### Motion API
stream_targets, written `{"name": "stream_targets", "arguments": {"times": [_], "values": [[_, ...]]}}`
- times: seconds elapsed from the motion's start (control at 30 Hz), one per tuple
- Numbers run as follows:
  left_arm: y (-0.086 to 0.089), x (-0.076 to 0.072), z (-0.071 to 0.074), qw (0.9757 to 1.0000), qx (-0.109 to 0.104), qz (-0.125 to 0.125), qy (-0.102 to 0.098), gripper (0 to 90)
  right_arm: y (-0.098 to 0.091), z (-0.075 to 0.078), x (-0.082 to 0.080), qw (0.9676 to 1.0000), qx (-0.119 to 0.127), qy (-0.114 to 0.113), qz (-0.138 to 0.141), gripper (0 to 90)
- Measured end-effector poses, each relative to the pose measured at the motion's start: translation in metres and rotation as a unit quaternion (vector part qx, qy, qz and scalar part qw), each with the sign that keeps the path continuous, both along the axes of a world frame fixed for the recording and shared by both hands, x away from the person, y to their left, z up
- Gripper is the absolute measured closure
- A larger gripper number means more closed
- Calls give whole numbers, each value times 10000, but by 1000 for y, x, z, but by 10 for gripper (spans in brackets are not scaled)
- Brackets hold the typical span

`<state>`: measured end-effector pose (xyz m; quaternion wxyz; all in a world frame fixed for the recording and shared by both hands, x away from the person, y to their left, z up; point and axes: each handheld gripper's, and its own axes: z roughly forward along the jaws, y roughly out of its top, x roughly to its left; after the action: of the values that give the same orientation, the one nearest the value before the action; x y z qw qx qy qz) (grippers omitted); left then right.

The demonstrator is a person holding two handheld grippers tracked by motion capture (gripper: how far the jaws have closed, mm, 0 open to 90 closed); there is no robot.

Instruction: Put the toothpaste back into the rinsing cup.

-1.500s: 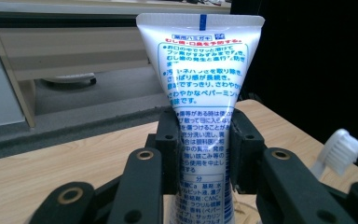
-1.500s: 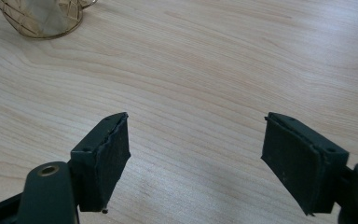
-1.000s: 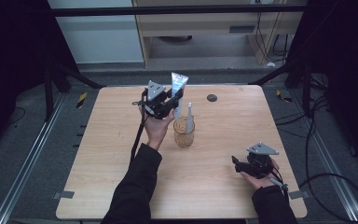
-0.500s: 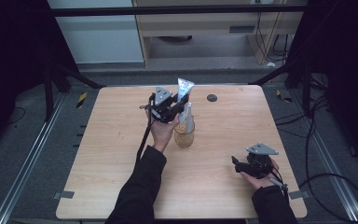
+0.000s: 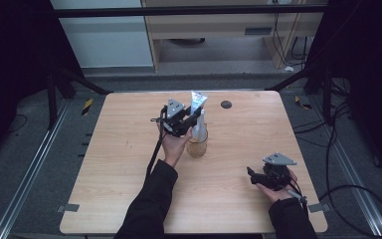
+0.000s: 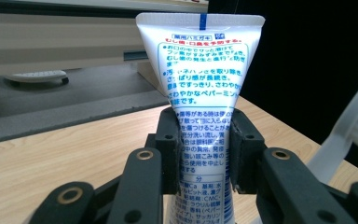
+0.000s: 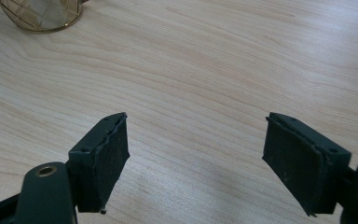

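My left gripper [image 5: 191,119] is shut on a white toothpaste tube [image 5: 197,102] with blue and red print. The tube stands upright, crimped end up, right above an amber glass cup [image 5: 197,146] near the table's middle. In the left gripper view both pads press on the tube [image 6: 200,70] at mid-height, and a white object [image 6: 354,130] crosses the right edge. A white object [image 5: 202,123] stands in the cup. My right gripper [image 5: 252,175] rests near the table's front right, open, with bare wood between its jaws [image 7: 196,158]. The cup's base [image 7: 42,14] shows far off at the top left there.
A small black round thing [image 5: 226,104] lies near the table's far edge, right of the tube. The wooden table [image 5: 109,164] has free room on its left half and in front of the cup. Cables trail over the floor on the right.
My left gripper has sunk a little and shifted slightly right with the tube, closer to the cup. The right gripper has kept still.
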<state>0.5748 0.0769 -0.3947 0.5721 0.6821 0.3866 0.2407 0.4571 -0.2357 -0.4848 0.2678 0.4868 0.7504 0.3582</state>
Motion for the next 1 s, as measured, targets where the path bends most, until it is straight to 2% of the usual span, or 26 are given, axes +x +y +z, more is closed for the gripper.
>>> {"name": "stream_targets", "arguments": {"times": [0.33,0.6,0.77,0.83,0.9,1.0], "values": [[0,-4,-13,10000,36,-25,47,684,1,0,0,10000,-9,6,7,222],[-1,-6,-22,9998,161,-53,65,679,1,-1,0,10000,-20,38,15,222],[-2,-6,-31,9990,387,-91,190,674,2,-1,0,10000,-59,23,37,222],[-2,-7,-33,9990,399,-120,180,672,2,-1,0,10000,-47,44,24,222],[-1,-8,-33,9989,412,-135,202,669,2,-2,0,10000,-66,35,39,221],[-1,-10,-33,9980,558,-162,253,658,2,-1,0,10000,-47,61,35,221]]}}
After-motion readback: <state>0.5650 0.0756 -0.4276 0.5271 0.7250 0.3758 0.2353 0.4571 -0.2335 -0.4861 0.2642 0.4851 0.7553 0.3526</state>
